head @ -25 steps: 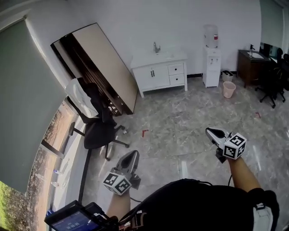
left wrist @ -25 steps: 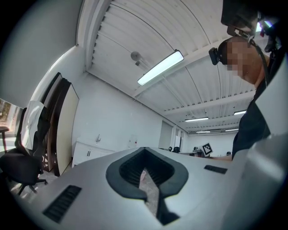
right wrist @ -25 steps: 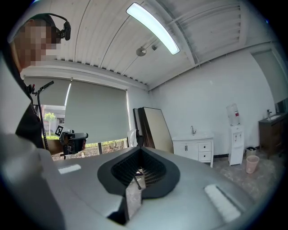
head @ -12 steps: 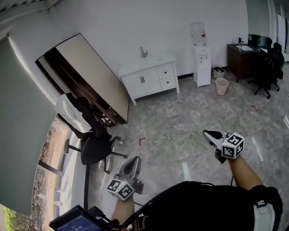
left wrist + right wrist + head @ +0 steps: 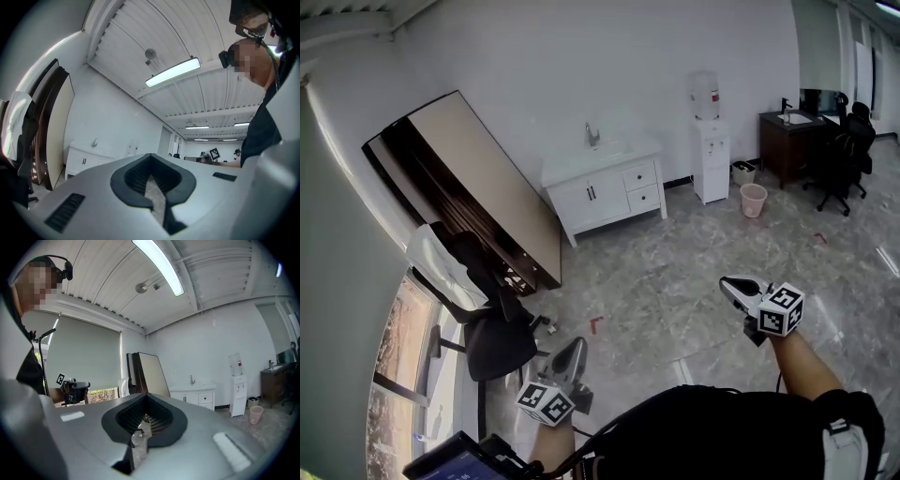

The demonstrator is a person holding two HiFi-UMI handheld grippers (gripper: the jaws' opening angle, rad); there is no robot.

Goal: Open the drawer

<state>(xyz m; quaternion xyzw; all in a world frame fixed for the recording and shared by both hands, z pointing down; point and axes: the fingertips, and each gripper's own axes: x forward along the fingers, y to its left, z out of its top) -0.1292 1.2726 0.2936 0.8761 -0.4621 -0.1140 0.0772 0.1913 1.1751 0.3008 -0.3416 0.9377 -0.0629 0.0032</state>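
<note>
Standing well back from the target, with open floor [image 5: 675,272] between. Two stacked drawer fronts, upper drawer [image 5: 639,175] and lower drawer [image 5: 643,198], on the right part of the white sink cabinet [image 5: 591,199] against the far wall, both seemingly shut flush. No telling from the task alone which of the two is meant.

Left claw [image 5: 571,349] closed, jaws together, nothing between them. Right claw [image 5: 733,288] likewise closed and empty, held out level.

Key relation: drawers far ahead, up and to the right of the left claw, up and to the left of the right claw in the head view. Right claw judged somewhat nearer, though both well apart from the cabinet. Drawer fronts wider than tall, long axis running along the cabinet face, so probably a pull straight out from that face, toward the floor in front.

Hard to make out: drawer handles, too small at this range to tell shape or direction. Cabinet's left end close to the big leaning board [image 5: 487,178]. Office chair [image 5: 492,333] low at the left, partly cut off by the person's dark sleeve and body at the bottom edge.
</note>
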